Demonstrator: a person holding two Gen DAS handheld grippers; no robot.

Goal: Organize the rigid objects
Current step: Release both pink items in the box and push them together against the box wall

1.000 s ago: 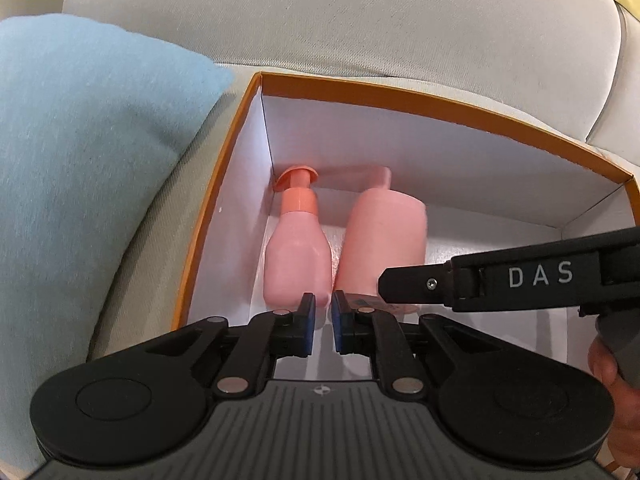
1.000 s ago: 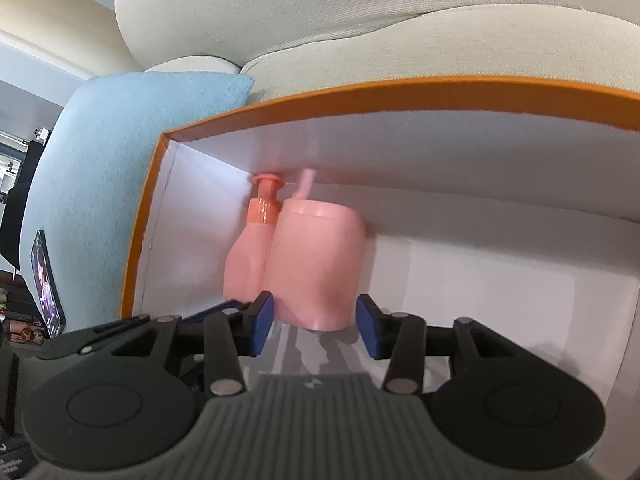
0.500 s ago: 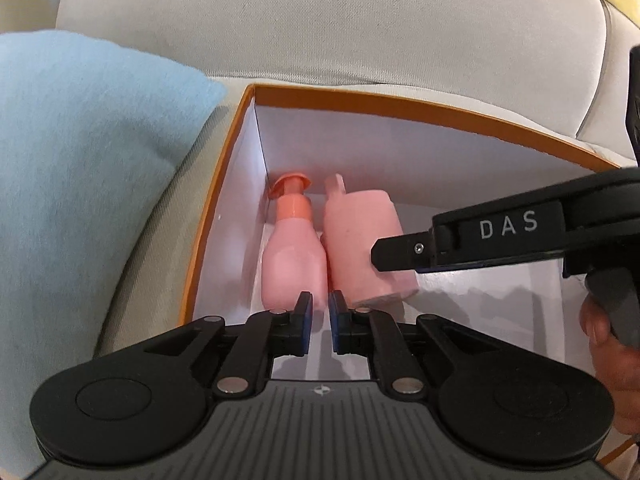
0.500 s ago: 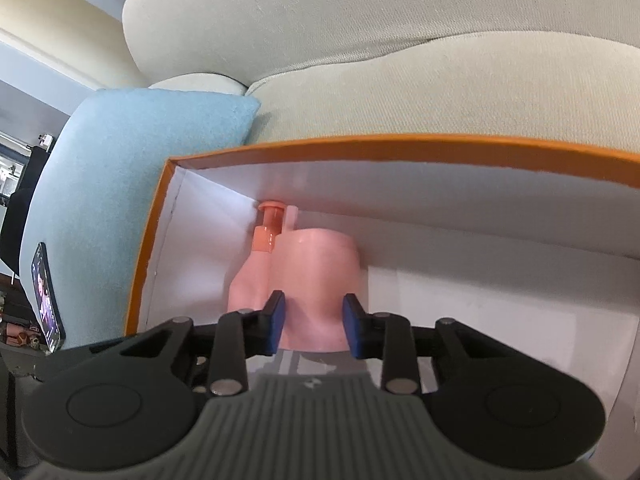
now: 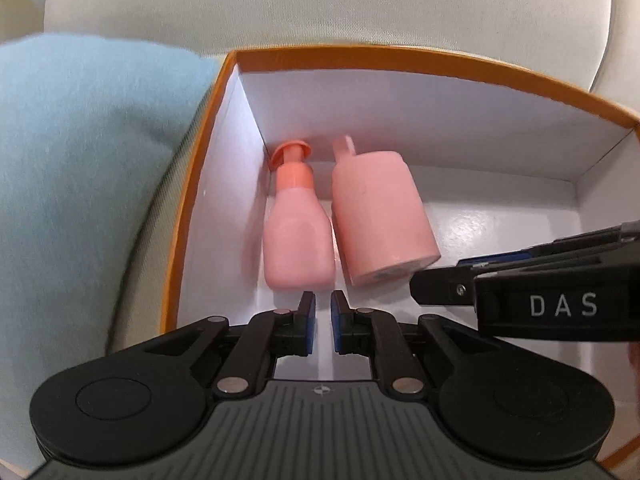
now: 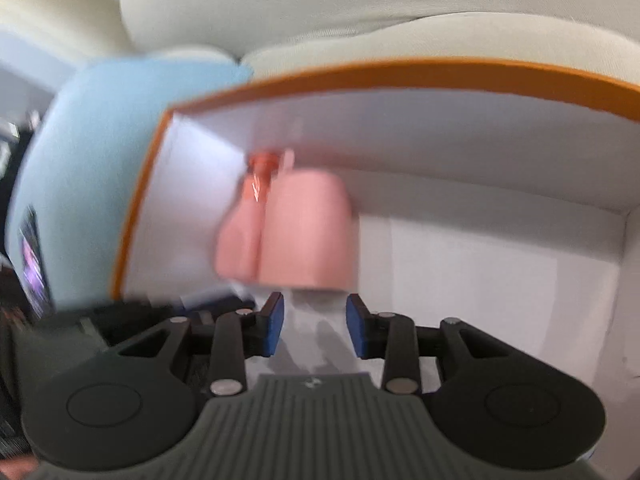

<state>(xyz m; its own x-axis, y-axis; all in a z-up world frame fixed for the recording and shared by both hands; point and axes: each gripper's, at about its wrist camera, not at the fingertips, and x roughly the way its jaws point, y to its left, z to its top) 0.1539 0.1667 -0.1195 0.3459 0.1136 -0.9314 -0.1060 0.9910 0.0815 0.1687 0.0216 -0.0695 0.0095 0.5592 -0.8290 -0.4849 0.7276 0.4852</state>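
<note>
Your left gripper [image 5: 323, 312] hangs over the near end of the box [image 5: 400, 65], its jaws drawn to a narrow slit with nothing between them. Just past the tips lie the bottle [image 5: 298, 240] and the cup [image 5: 380, 216], side by side on the box floor in the far left corner, tops toward the back wall. The bottle's pump head sits against that wall.

Your right gripper [image 6: 315, 326] shows from the side in the left view, its tip just beside the cup's base, the rest cut off by the frame edge. In its own view the jaws stand partly apart; they have just been closing, yet they hold nothing, and the cup lies beyond the pads [image 6: 275, 322]. That view is smeared: the bottle is half hidden behind the cup. The box rests on a sofa [image 5: 320, 4], a blue cushion [image 5: 80, 160] pressed to its left side.
</note>
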